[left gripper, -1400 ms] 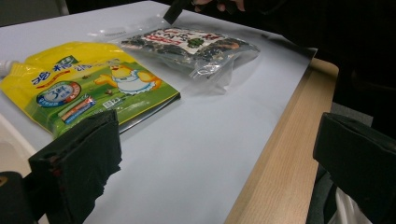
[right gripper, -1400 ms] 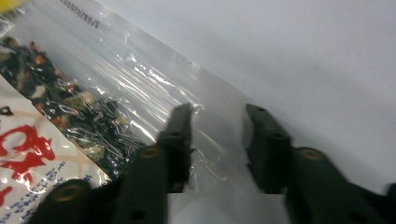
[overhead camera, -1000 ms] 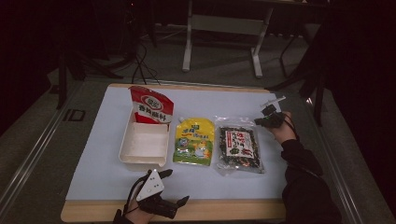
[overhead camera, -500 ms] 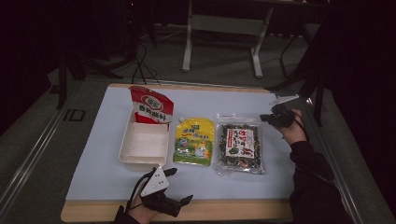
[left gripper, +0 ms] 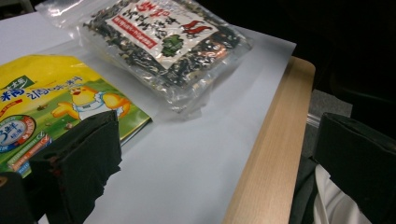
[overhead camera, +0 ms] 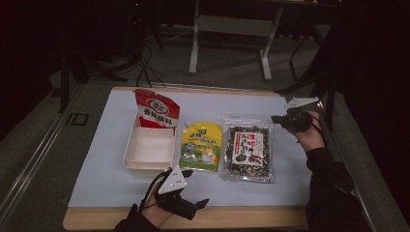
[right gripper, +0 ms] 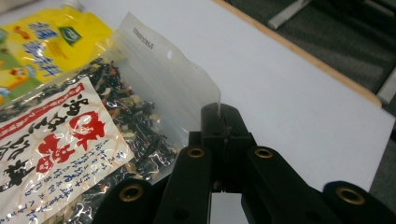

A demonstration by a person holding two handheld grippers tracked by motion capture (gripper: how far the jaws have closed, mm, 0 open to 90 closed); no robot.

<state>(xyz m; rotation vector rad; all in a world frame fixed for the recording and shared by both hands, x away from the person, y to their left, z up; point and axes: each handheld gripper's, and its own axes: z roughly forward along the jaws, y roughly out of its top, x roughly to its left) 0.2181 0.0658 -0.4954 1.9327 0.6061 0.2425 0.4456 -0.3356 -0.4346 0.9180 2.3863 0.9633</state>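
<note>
On the worktop (overhead camera: 106, 179) a white tray (overhead camera: 149, 149) with a red pouch (overhead camera: 155, 110) leaning at its far end sits farthest left, and just in front of it the left gripper (overhead camera: 191, 209) hovers near the front edge, its jaws wide apart and empty. Next comes the yellow pouch (overhead camera: 201, 145), lying flat. Beside that lies the clear seaweed bag (overhead camera: 248, 151), and the right gripper (right gripper: 219, 116) is clamped on its far right corner.

Overhead light falling on white mat (overhead camera: 111, 164); surroundings staying dark; glare showing on clear packet (left gripper: 187, 88); near jaws perhaps blurring.
</note>
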